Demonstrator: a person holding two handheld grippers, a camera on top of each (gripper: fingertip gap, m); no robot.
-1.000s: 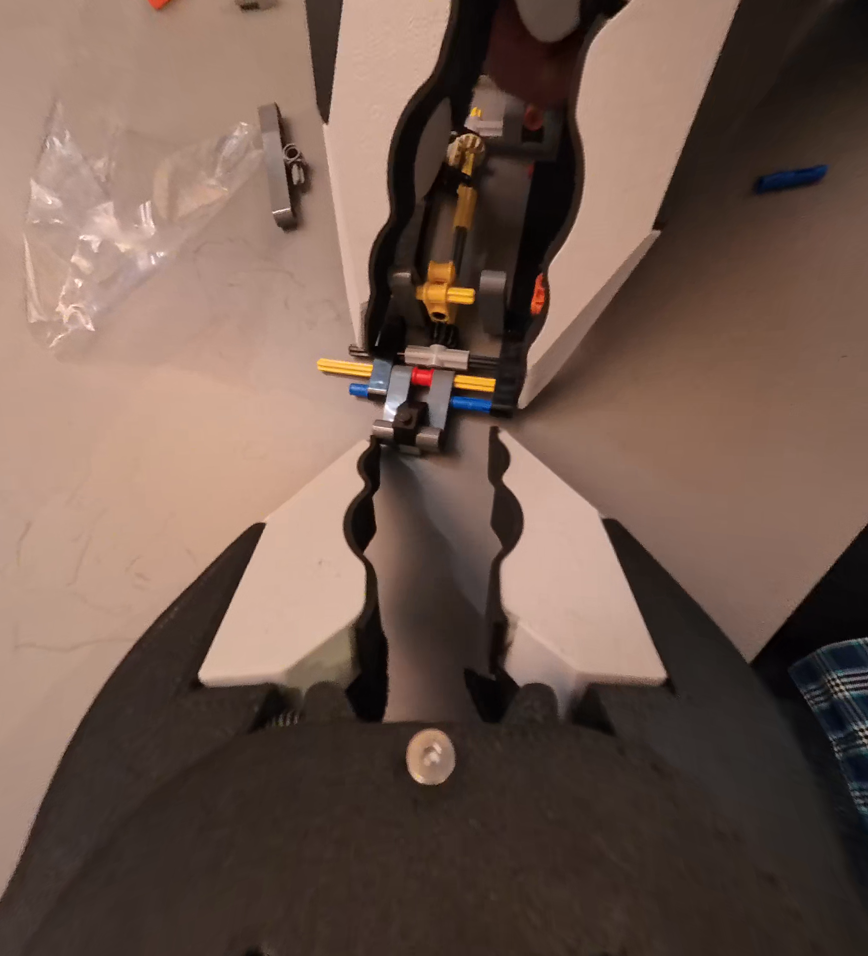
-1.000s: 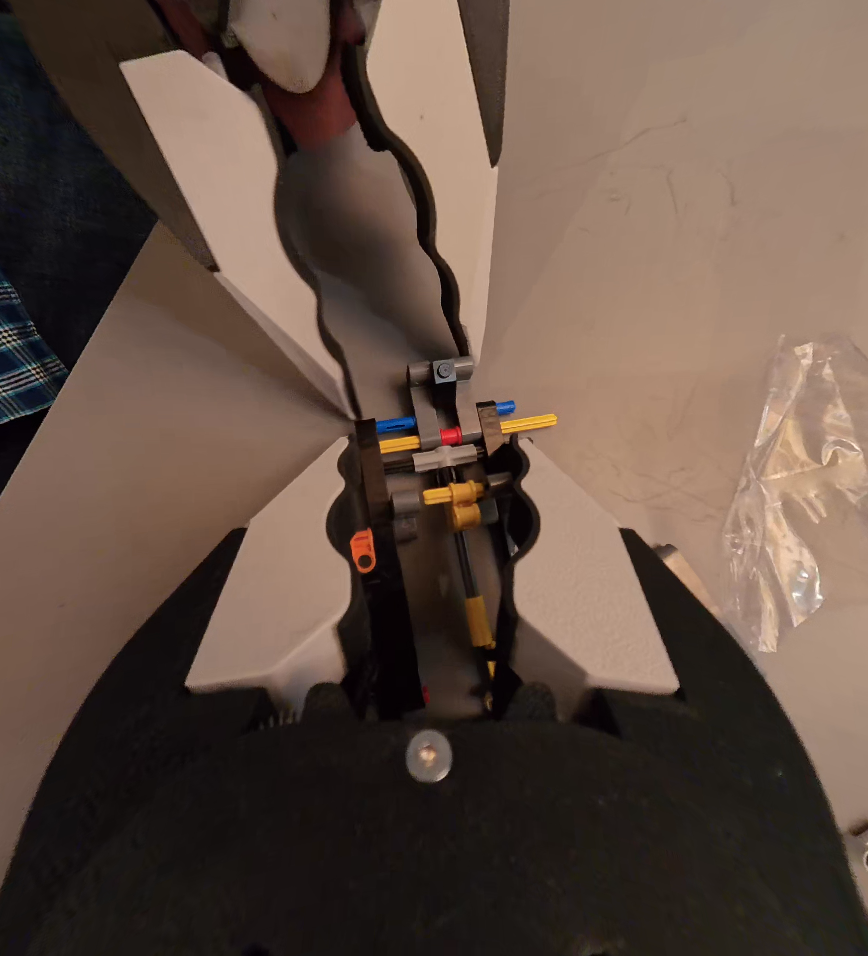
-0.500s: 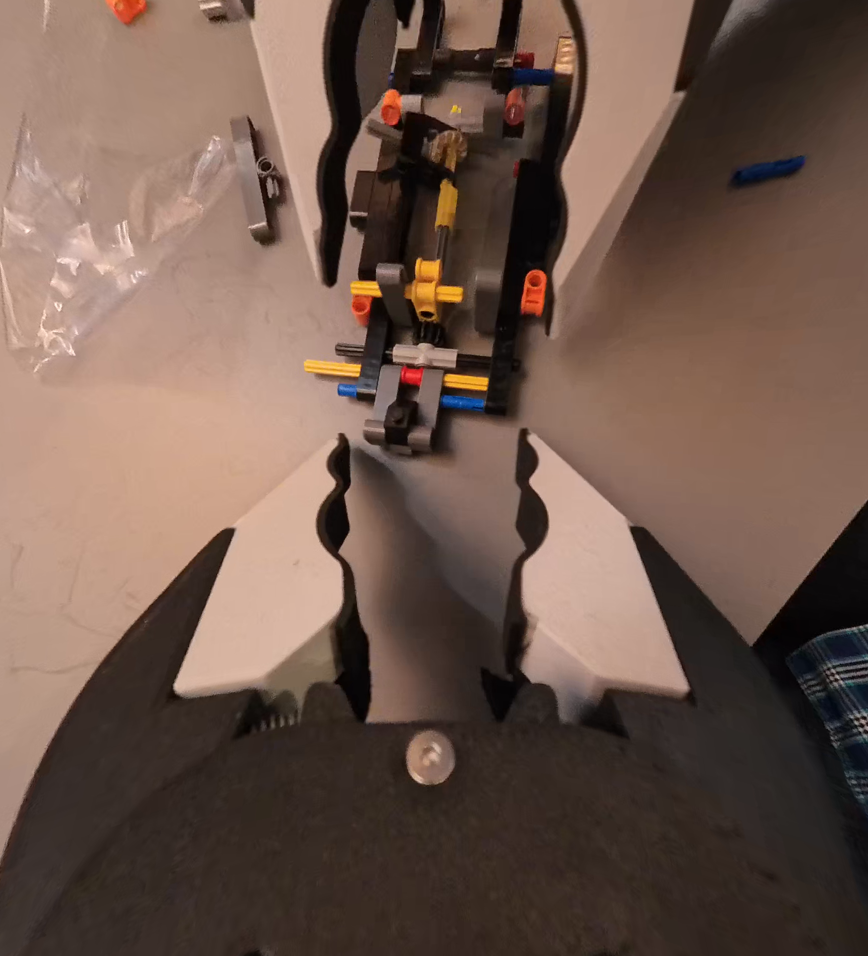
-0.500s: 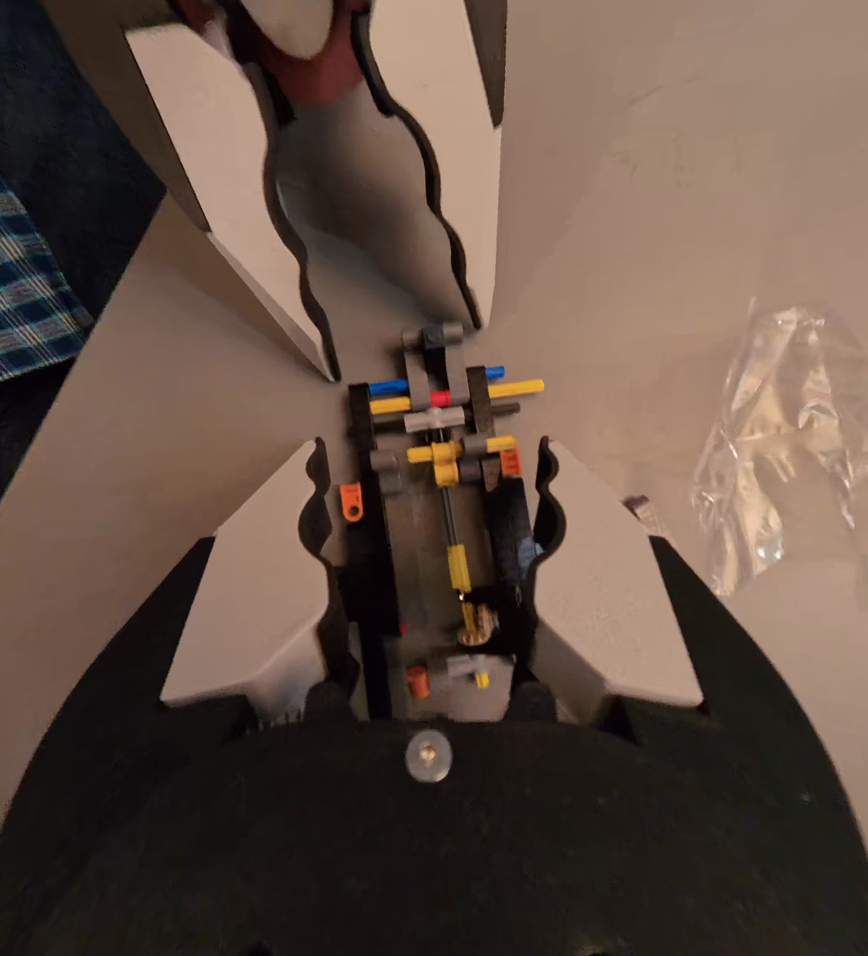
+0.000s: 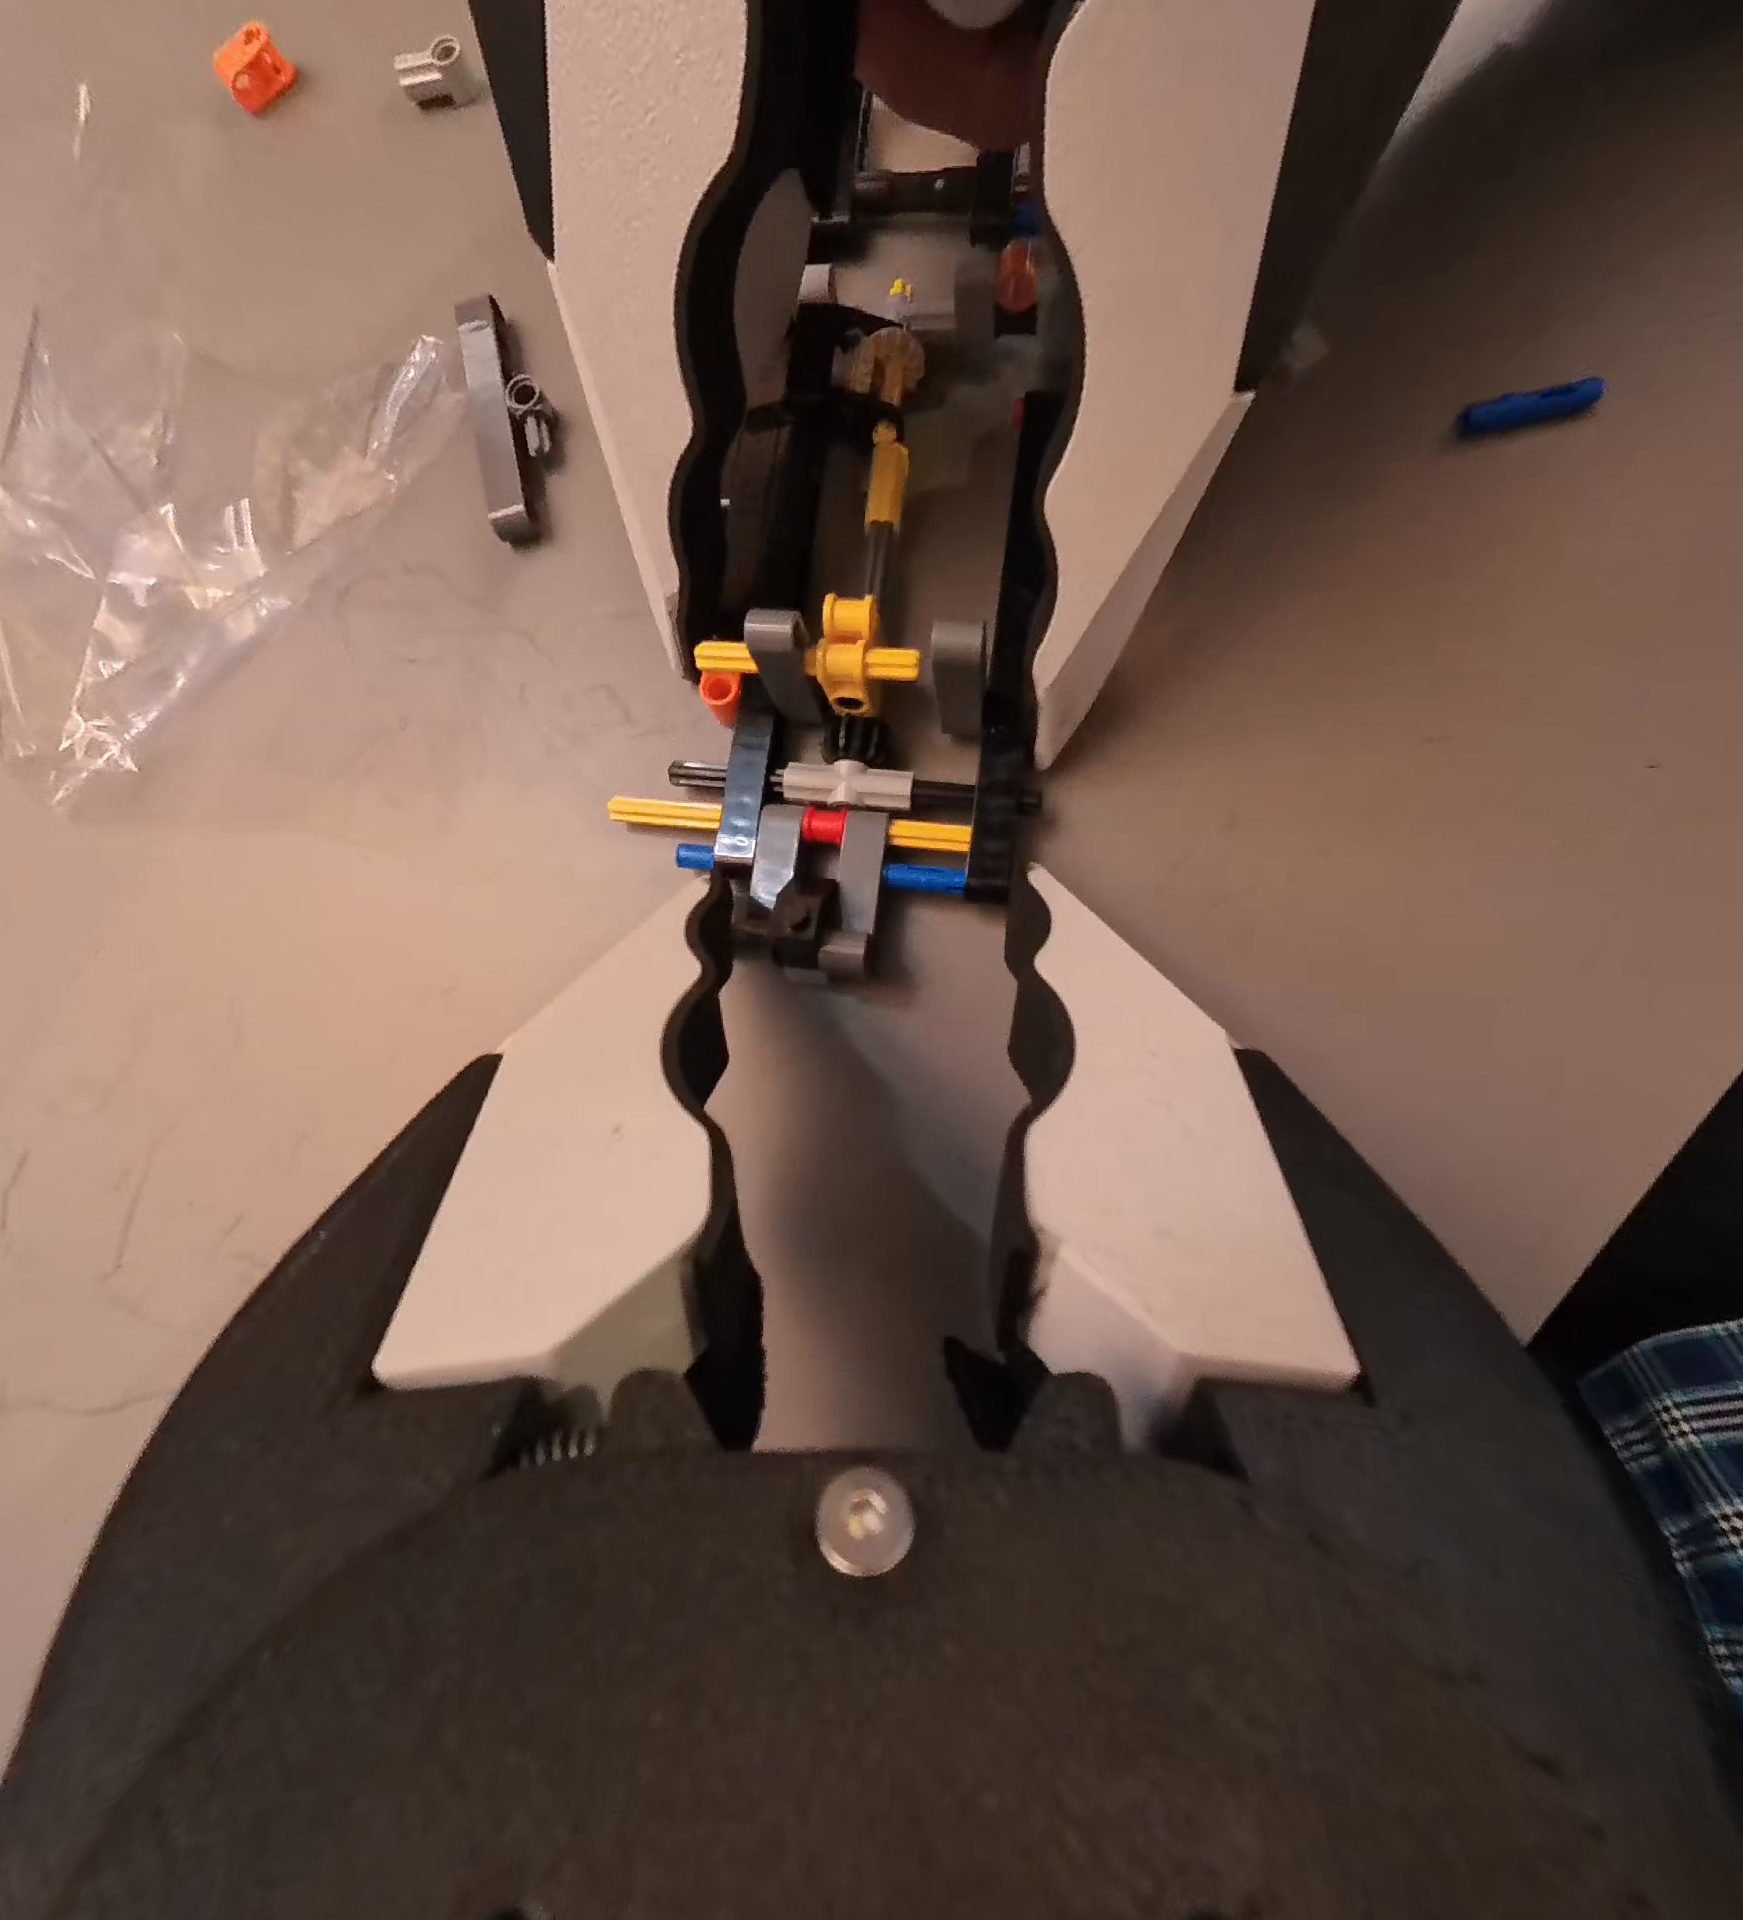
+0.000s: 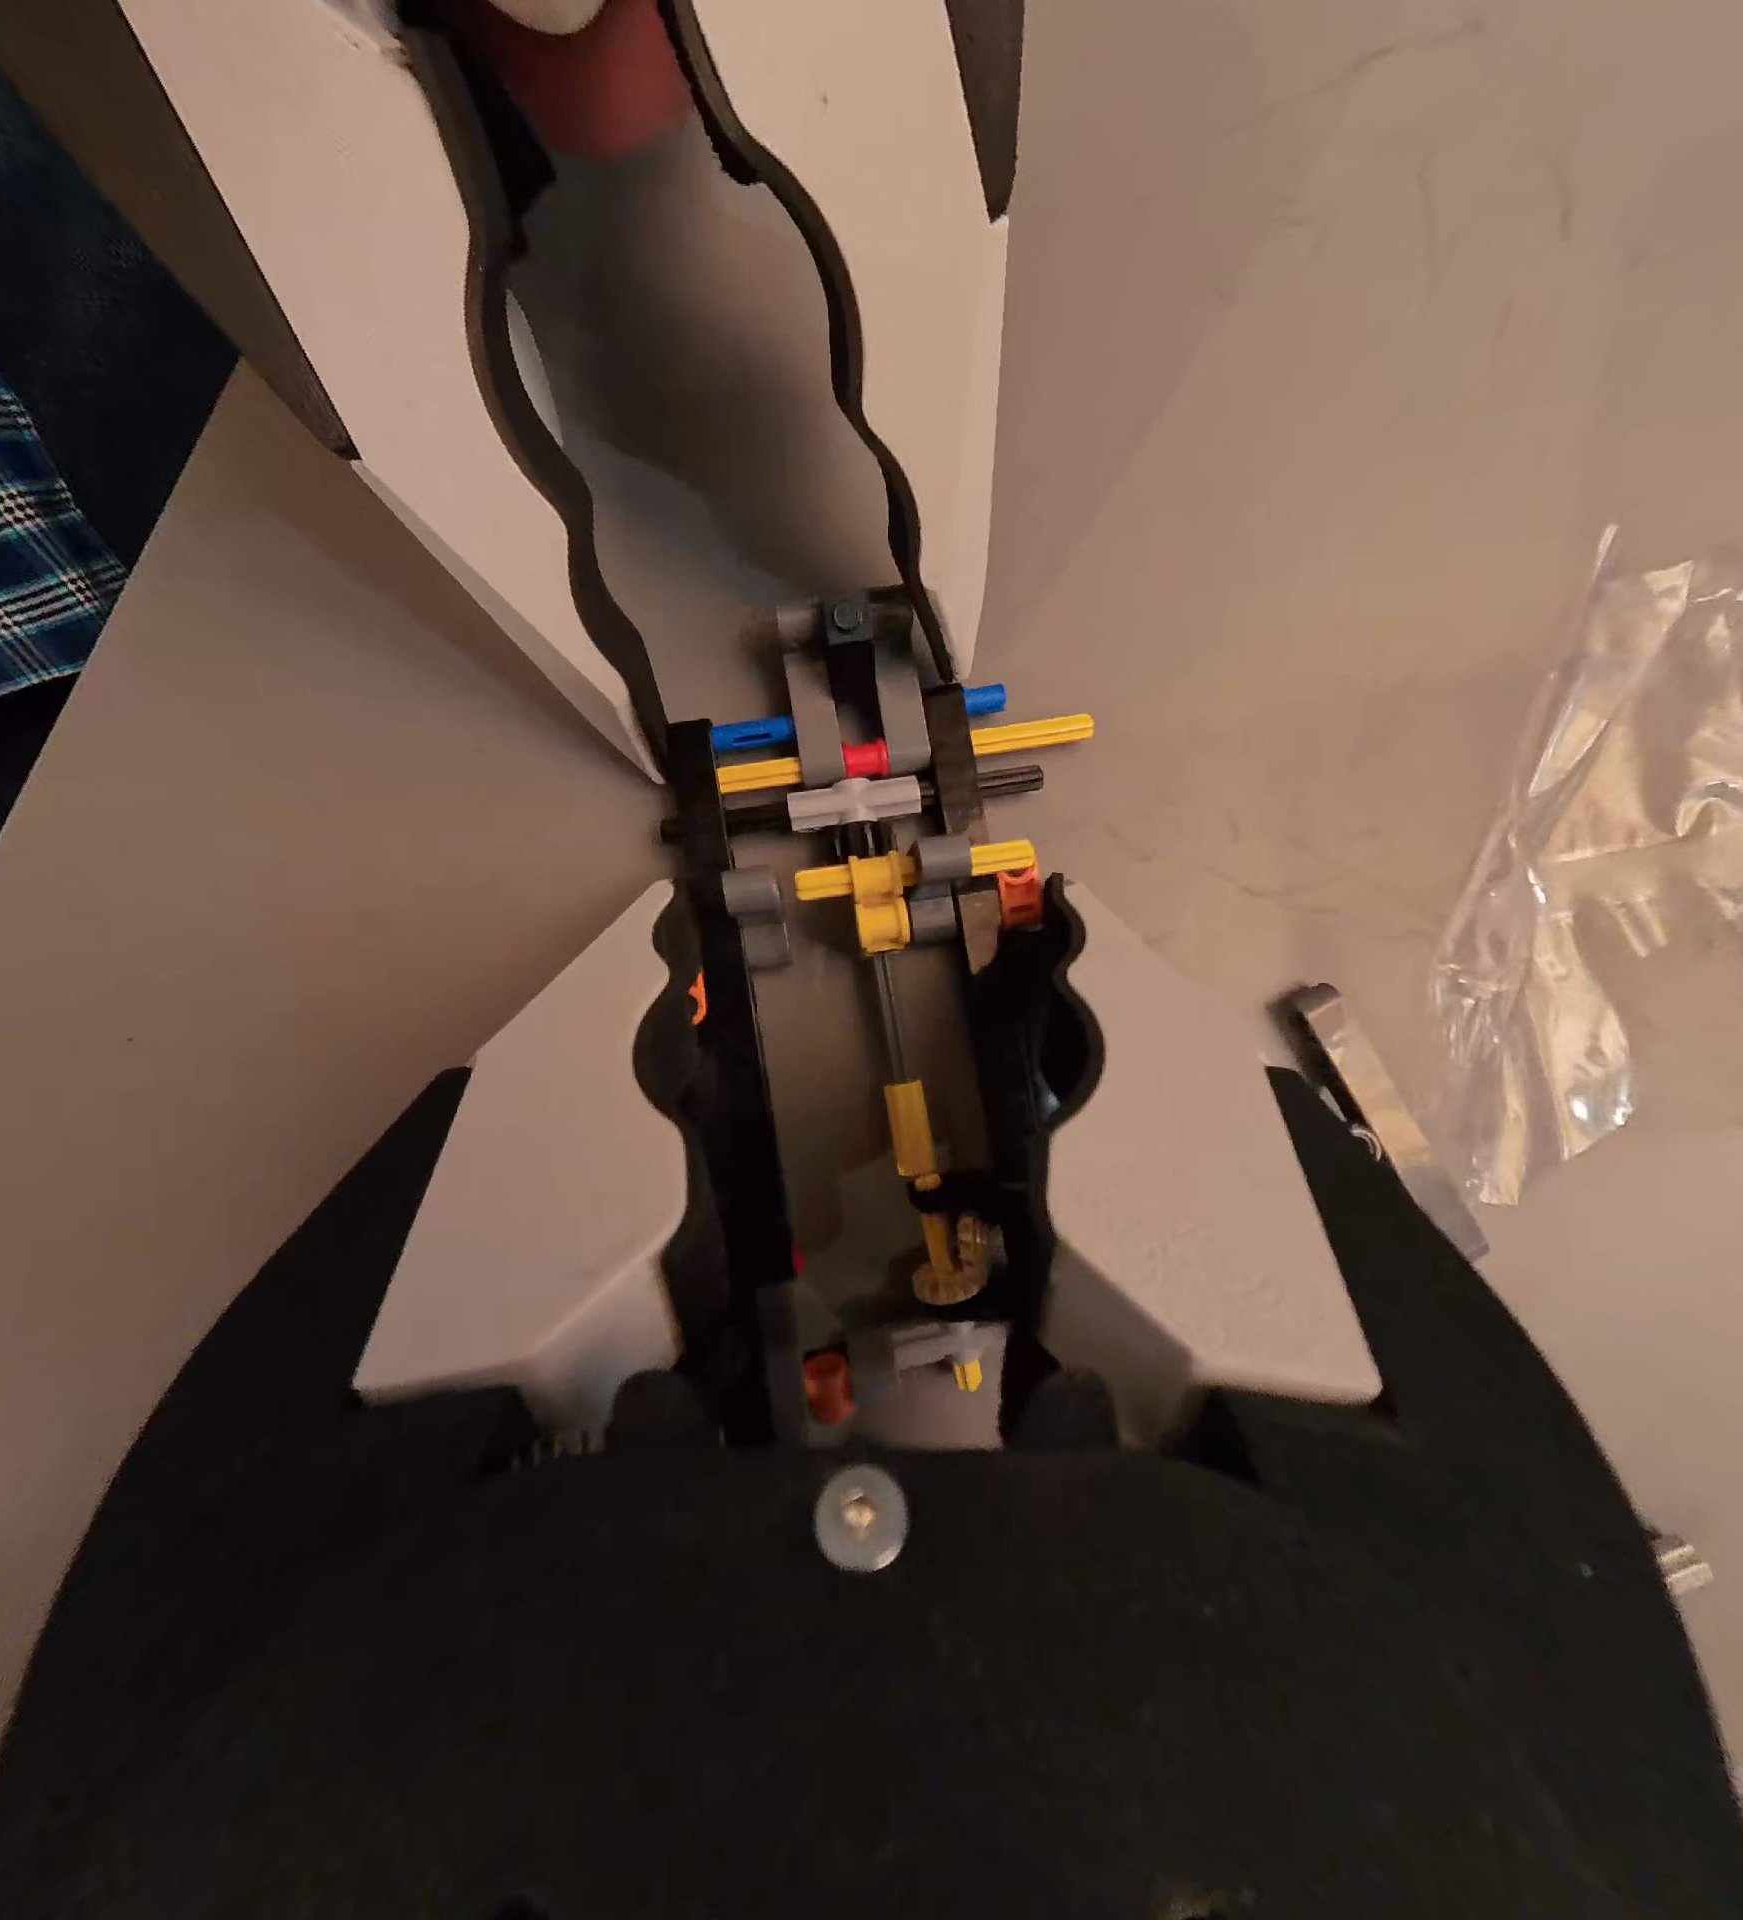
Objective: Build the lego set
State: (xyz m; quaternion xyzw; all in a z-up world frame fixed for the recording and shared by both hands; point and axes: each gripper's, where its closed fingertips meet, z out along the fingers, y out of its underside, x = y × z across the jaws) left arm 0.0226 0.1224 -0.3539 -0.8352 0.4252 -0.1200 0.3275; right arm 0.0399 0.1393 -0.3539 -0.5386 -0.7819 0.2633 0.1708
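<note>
A lego chassis (image 5: 851, 665) of black beams with yellow, blue and black axles, grey connectors and a long yellow-and-black shaft lies lengthwise between both grippers over the pale table (image 5: 275, 1039). My right gripper (image 6: 862, 888) is shut on its long black side beams; it also shows in the left wrist view (image 5: 862, 717). My left gripper (image 5: 865, 894) faces it and closes on the chassis's front end, its tips touching the two black beam ends. The left gripper also shows in the right wrist view (image 6: 805, 717), over the chassis (image 6: 888, 914).
A clear plastic bag (image 5: 192, 520) and a grey beam (image 5: 498, 426) lie to one side; both show in the right wrist view, bag (image 6: 1656, 883) and beam (image 6: 1355, 1081). Loose orange (image 5: 256, 64), grey (image 5: 436, 75) and blue (image 5: 1527, 405) pieces lie around. Plaid cloth (image 5: 1719, 1558) lies past the table edge. My two grippers' fingertips are within a few centimetres of each other.
Half a second ago both grippers were open wide with the chassis lying free on the table. Both have since closed back onto it, the right on the sides, the left on the front end.
</note>
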